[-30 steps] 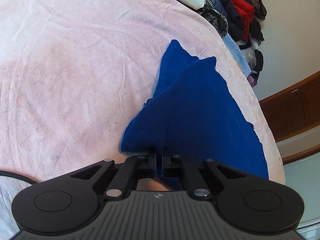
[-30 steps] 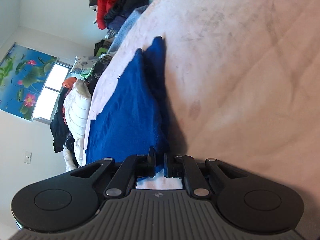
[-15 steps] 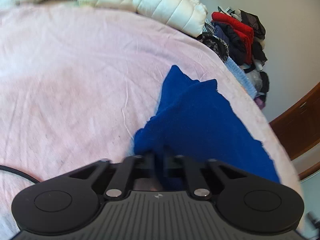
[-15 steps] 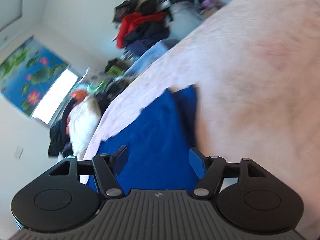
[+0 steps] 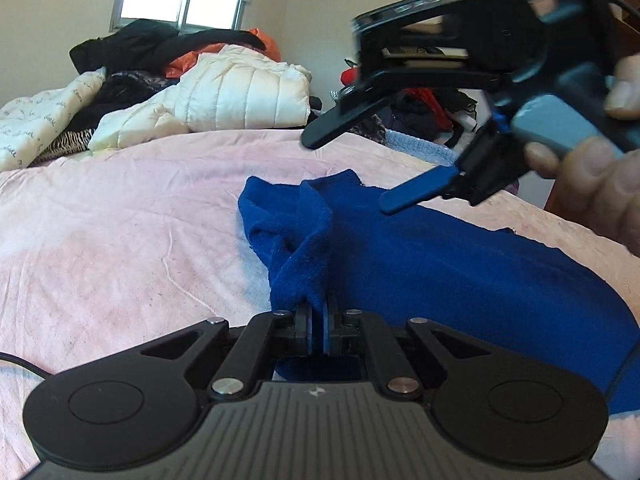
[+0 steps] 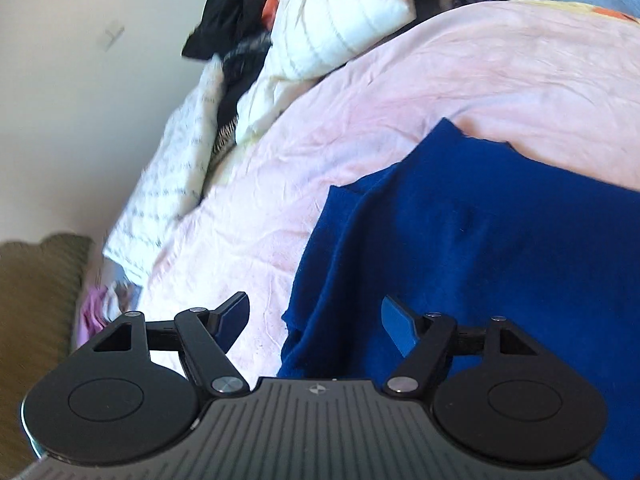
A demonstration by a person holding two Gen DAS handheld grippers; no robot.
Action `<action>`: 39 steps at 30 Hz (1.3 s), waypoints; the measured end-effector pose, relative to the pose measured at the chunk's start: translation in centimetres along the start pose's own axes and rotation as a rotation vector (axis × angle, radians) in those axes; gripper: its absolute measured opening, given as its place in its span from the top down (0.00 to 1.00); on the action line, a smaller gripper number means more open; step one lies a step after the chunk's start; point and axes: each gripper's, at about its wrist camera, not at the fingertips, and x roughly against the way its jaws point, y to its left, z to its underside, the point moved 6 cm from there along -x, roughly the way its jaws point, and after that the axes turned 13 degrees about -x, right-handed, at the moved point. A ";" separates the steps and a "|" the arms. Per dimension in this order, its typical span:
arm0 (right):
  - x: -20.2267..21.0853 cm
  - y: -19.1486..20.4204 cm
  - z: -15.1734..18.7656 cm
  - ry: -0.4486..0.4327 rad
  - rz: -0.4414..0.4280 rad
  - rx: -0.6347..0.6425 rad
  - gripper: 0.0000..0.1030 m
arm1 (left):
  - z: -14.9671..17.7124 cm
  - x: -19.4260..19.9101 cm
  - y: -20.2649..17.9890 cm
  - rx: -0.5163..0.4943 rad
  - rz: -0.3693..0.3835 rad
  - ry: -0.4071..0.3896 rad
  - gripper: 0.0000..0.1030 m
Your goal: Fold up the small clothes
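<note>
The blue knit garment (image 5: 460, 264) lies on the pink bedspread (image 5: 120, 232), toward the side of the bed away from the white puffer jacket (image 5: 240, 96) heaped at the head. It appears partly folded: one broad layer lies flat, and a narrow twisted strip of the same cloth rises from its near edge.

The left hand-held gripper (image 5: 318, 322) is clenched on that strip, its jaws pinched tight with the fabric bunched between them and pulled taut toward the camera. The right hand-held gripper (image 6: 316, 320) is released; its jaws have just been opening and nothing sits between them. Seen from the left wrist, it hangs above the far part of the garment, gripped by a person's hand (image 5: 600, 184), its blue-padded fingers (image 5: 416, 192) clear of the cloth.

Judging from this, a fold has been half finished. One side has been let go and the other corner is yet to be laid. The next move likely calls for the left hand-held gripper to carry its strip over the flat layer and let it down without wrinkles, while the right one finds a fresh edge to take or presses the layer flat.

Of writing, only a small emblem (image 5: 316, 392) shows on each gripper body. Faint script patterns the white quilt (image 5: 36, 120) beside the jacket, too small to read. No garment label is visible.
</note>
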 end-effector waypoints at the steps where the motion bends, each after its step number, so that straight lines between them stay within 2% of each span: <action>1: -1.5 1.0 -0.1 0.018 0.062 0.048 0.28 | 0.1 -0.1 0.0 0.004 0.004 0.000 0.96; 3: -4.0 1.8 -0.6 0.046 0.164 0.094 0.28 | 0.1 -0.2 0.0 0.003 0.007 0.001 0.96; 7: -7.5 2.5 -0.1 0.079 0.316 0.194 0.28 | 0.2 -0.4 0.3 0.021 0.018 0.015 0.96; 12: -10.3 4.8 1.0 0.108 0.431 0.374 0.23 | 0.2 -0.7 0.6 0.028 0.027 0.022 0.96; 15: -11.6 5.2 1.8 0.122 0.543 0.481 0.22 | 0.1 -1.0 0.9 0.035 0.034 0.024 0.96; 18: -12.4 5.2 2.4 0.119 0.614 0.563 0.15 | -0.1 -1.5 1.4 0.042 0.039 0.025 0.96; 21: -12.4 5.2 2.1 0.117 0.621 0.561 0.14 | -0.1 -1.6 1.6 0.046 0.044 0.026 0.96; 23: -12.2 5.2 1.6 0.102 0.610 0.549 0.26 | 0.0 -1.7 1.6 0.046 0.047 0.026 0.96; 24: -12.1 5.1 1.3 0.093 0.615 0.543 0.40 | 0.0 -1.7 1.7 0.048 0.048 0.026 0.96; 26: -11.9 5.1 0.9 0.094 0.612 0.528 0.48 | 0.0 -1.8 1.8 0.052 0.052 0.027 0.96; 29: -12.4 5.1 0.6 0.118 0.608 0.516 0.48 | 0.1 -1.9 1.9 0.055 0.056 0.027 0.96; 30: -12.6 5.1 0.4 0.120 0.616 0.519 0.43 | 0.1 -1.8 1.9 0.056 0.057 0.027 0.96; 35: -13.1 5.2 0.3 0.142 0.642 0.545 0.44 | 0.2 -1.9 2.0 0.062 0.062 0.027 0.96; 39: -13.0 4.9 -0.4 0.162 0.632 0.496 0.44 | 0.3 -1.9 2.1 0.062 0.065 0.028 0.96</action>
